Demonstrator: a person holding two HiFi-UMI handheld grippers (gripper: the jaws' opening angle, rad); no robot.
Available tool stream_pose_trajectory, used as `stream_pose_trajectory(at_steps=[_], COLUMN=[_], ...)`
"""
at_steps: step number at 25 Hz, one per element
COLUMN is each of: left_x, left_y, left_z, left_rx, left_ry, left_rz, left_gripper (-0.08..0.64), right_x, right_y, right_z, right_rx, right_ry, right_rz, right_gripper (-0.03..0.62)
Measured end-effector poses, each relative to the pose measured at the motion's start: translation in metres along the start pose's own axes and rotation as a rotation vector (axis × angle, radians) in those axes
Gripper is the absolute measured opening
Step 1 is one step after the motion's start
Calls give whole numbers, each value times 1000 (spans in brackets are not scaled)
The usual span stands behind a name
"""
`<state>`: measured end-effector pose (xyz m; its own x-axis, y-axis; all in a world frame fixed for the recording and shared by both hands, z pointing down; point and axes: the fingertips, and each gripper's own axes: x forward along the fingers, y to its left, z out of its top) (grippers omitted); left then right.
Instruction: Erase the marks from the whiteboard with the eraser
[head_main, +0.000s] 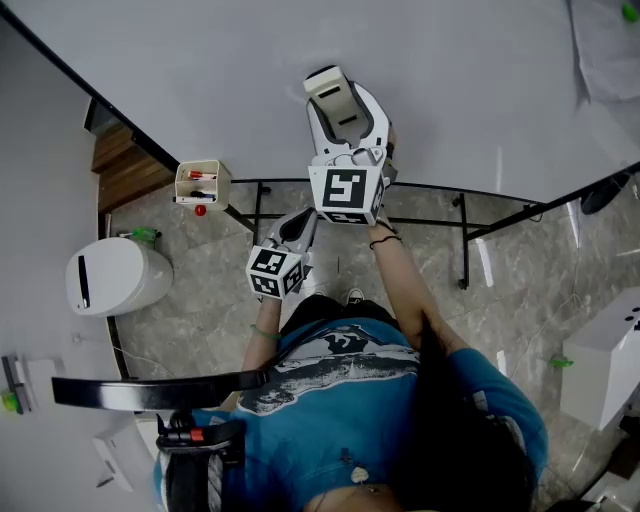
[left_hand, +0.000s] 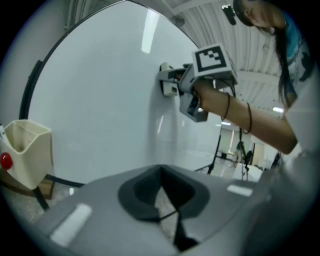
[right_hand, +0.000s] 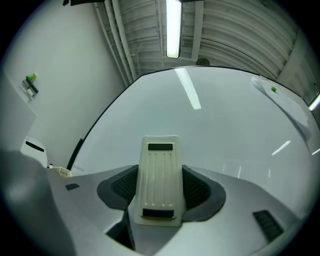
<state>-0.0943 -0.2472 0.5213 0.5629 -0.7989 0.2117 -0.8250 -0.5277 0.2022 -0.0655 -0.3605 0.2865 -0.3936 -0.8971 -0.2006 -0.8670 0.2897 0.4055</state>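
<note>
Looking down from the head view, we are seeing a person in a blue shirt reaching the right tool (head_main: 345, 112) up to the whiteboard (head_main: 230, 80). The tool is gripping a cream eraser (head_main: 326, 82), which is resting against the board. The left tool (head_main: 302, 226) is hanging lower, close to the body and over the stone floor (head_main: 410, 270). A cream holder (head_main: 202, 184) with red-capped markers is sitting at the board's lower edge, and a white bin (head_main: 115, 276) is standing on the floor to the left.

In the left gripper view, we are finding the left tool (left_hand: 163, 196) with its jaws drawn together and nothing between them. Beyond it, the right tool (left_hand: 176, 86) is pressing the eraser (left_hand: 167, 83) flat to the whiteboard (left_hand: 100, 100) – the cream holder (left_hand: 26, 152) is showing at far left.

In the right gripper view, the right tool (right_hand: 160, 194) is clamping both jaws on the eraser (right_hand: 159, 175), one pad at each long side – the eraser is pointing up along the whiteboard (right_hand: 230, 130).
</note>
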Motion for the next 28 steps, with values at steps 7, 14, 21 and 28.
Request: stream_pose_trajectory(at_steps=[7, 14, 21, 28], left_x=[-5, 0, 10, 21], left_y=[1, 5, -14, -29], left_z=[-1, -7, -4, -4], left_rx=[-1, -3, 12, 23], left_ry=[-1, 5, 16, 28], left_rz=[10, 6, -48, -87], left_gripper=[2, 2, 2, 2], right_x=[-4, -36, -87, -123], right_y=[1, -103, -242, -322], right_z=[3, 3, -27, -56], right_rx=[67, 242, 315, 394], right_ry=[-8, -47, -12, 23], right_rz=[76, -64, -317, -463], right_gripper=[262, 262, 262, 262])
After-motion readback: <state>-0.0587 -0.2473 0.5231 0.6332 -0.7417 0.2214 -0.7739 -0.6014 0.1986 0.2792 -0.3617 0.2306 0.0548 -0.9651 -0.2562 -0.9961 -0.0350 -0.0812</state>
